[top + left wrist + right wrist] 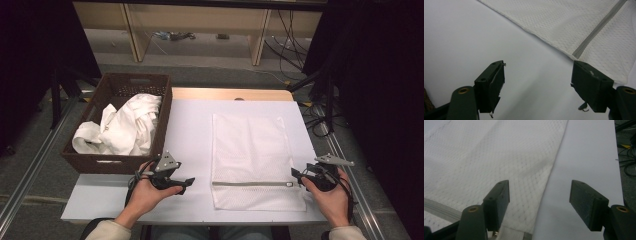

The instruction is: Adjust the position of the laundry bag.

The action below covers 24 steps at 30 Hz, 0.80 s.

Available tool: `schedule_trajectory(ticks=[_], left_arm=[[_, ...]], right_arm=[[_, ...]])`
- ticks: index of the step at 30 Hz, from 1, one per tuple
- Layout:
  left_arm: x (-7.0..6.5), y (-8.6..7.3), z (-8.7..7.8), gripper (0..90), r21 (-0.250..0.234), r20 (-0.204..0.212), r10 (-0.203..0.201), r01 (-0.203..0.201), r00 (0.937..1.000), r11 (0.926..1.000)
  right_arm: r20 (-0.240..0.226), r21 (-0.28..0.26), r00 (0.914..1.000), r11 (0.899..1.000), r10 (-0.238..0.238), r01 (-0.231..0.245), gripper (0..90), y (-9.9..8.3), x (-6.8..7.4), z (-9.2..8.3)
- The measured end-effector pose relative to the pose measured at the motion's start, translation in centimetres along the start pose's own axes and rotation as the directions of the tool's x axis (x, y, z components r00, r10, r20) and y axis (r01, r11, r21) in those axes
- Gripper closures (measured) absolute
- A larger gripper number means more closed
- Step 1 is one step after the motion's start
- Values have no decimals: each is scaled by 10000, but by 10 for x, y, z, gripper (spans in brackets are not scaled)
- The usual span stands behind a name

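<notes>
On the bench (190,125), a mesh bag (250,155) lies between left hand-held gripper (186,184) and right hand-held gripper (296,176), both with jaws apart and empty.

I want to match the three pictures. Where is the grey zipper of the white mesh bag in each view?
High view: the zipper runs sideways across the mesh bag near its front end, between the two grippers.
Left gripper view: it crosses the upper right as a slanted grey band, ending above the right-hand jaw.
Right gripper view: a short grey strip at lower left, beside the left-hand jaw.
Shared landmark: the bag's edge against the white table.
</notes>
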<state>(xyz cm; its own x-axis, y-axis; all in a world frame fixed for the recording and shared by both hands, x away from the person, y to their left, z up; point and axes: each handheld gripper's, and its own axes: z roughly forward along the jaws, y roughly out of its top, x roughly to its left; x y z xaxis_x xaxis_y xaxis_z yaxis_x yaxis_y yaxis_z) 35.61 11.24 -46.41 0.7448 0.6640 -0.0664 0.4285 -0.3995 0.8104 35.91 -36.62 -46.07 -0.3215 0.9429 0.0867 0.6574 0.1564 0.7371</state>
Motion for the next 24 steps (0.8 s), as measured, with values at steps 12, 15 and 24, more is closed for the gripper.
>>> schedule_trajectory(ticks=[12, 15, 24], left_arm=[[-6, 0, 0, 276, 155, 57, 113, -113, 9999, 9998], [-10, 8, -7, 299, 954, -23, 310, -307, 9995, 9950], [-28, 23, -1, 348, 2196, 711, 462, -608, 9964, 9737]], right_arm=[[-194, -234, 9998, 9997, -40, 36, 354, 5, 2, -3], [393, 1523, 9992, 9883, -28, -32, 465, 22, 8, -12], [526, 3975, 9969, 9146, 582, -743, 565, 46, 9, -13]])
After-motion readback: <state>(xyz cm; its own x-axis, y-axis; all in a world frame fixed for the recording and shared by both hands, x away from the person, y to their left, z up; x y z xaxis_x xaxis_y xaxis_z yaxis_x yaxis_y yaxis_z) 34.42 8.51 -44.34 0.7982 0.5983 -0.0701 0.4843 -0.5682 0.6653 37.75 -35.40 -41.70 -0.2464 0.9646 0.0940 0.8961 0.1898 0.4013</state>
